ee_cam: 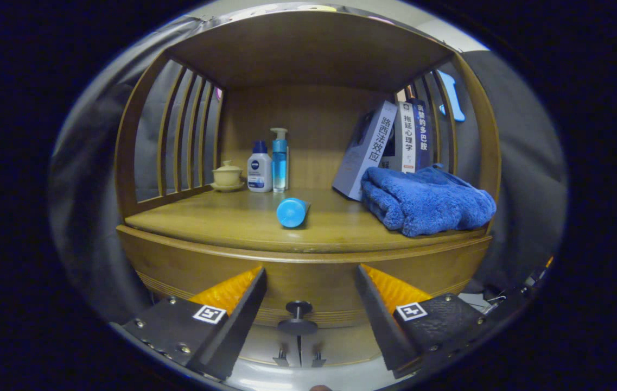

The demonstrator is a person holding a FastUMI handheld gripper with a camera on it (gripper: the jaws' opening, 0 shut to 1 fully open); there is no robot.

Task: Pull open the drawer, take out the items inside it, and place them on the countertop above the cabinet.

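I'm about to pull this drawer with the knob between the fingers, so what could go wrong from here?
1. The gripper is open, with the small knob between its fingers; a loose or off-centre close could slip off it.
2. The blue bottle lies on its side on the countertop; a jerky pull might set it rolling.
3. The blue towel sits near the countertop's front edge, crowding placement space.

wooden shelf cabinet point(308, 49) | slatted sides point(178, 136) | dark cloth wall point(520, 136) behind | dim warm light
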